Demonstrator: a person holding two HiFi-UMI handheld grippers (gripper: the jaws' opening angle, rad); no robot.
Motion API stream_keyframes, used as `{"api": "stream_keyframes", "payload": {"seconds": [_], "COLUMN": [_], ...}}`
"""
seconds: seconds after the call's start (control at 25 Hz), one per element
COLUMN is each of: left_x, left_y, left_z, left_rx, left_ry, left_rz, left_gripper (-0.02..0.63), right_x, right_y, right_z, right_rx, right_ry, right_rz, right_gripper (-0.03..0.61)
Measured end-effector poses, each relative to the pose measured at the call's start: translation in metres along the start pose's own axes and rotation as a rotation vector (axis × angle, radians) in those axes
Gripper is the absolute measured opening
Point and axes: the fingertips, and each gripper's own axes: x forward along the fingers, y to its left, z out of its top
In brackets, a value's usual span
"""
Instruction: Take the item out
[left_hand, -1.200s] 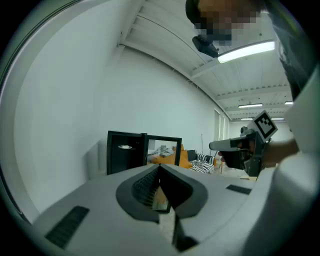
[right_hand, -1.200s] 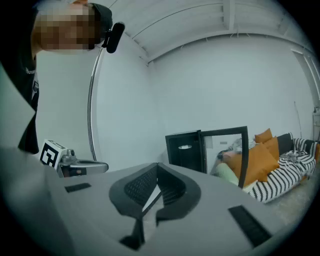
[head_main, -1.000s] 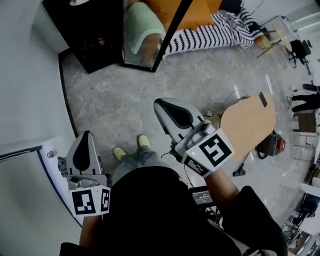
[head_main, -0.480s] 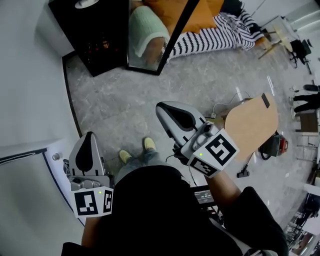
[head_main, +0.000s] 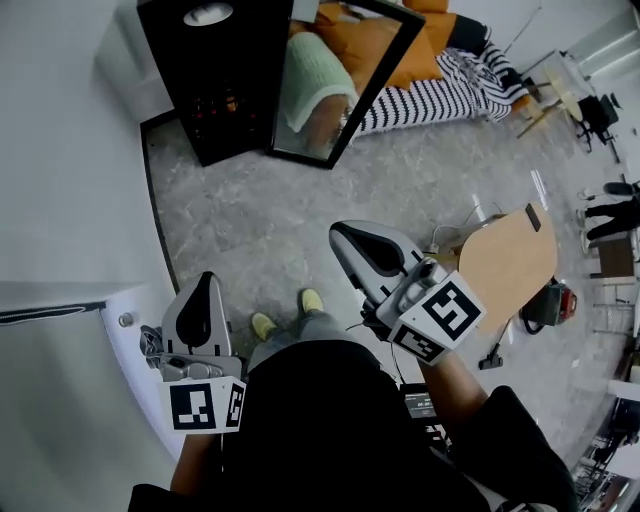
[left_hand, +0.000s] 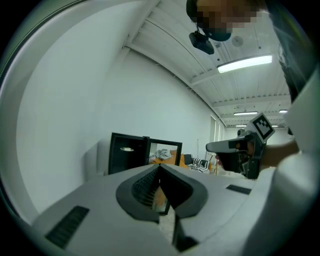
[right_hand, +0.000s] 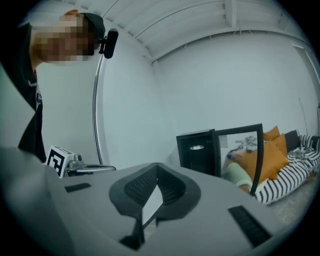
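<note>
A person stands on a grey marbled floor (head_main: 260, 215), seen from above, holding a claw in each hand. Both claws point level toward a black cabinet (head_main: 205, 80) against the white wall, well apart from it.

The cabinet's glass door (head_main: 335, 95) stands swung open to the right. Inside, faint reddish shapes (head_main: 226, 101) sit on a dark shelf. They are too dim to identify, and the item to take out cannot be told apart among them.

The left claw (head_main: 206, 279) has its jaws closed tip to tip, with nothing between them. The right claw (head_main: 338, 233) is closed the same way and also empty.

Behind the open door lie orange cushions (head_main: 375, 45) and a black-and-white striped blanket (head_main: 440, 85). The person's yellow shoes (head_main: 262, 325) show between the two claws.
</note>
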Motion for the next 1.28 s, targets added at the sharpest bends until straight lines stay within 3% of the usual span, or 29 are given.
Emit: {"api": "stream_keyframes", "payload": {"seconds": [0.36,0.68,1.28], "left_x": [-0.026,-0.035,-0.007], "left_y": [0.035,0.057,0.090], "left_z": [-0.002,0.004,0.016], "left_rx": [-0.014,-0.014,-0.002], "left_ry": [-0.014,-0.045,-0.049], "left_rz": [-0.009,0.005,0.011], "left_gripper": [0.009,0.009,0.009], "right_x": [0.013,0.036,0.085], "right_y": [0.021,0.045,0.020], "right_z": [0.006,0.002,0.012], "right_rx": [-0.026,-0.063,-0.059], "right_ry": [0.004,0.005,-0.010], "right_rz": [-0.047,0.005,0.010], "right_gripper": [0.006,0.006,0.006]}}
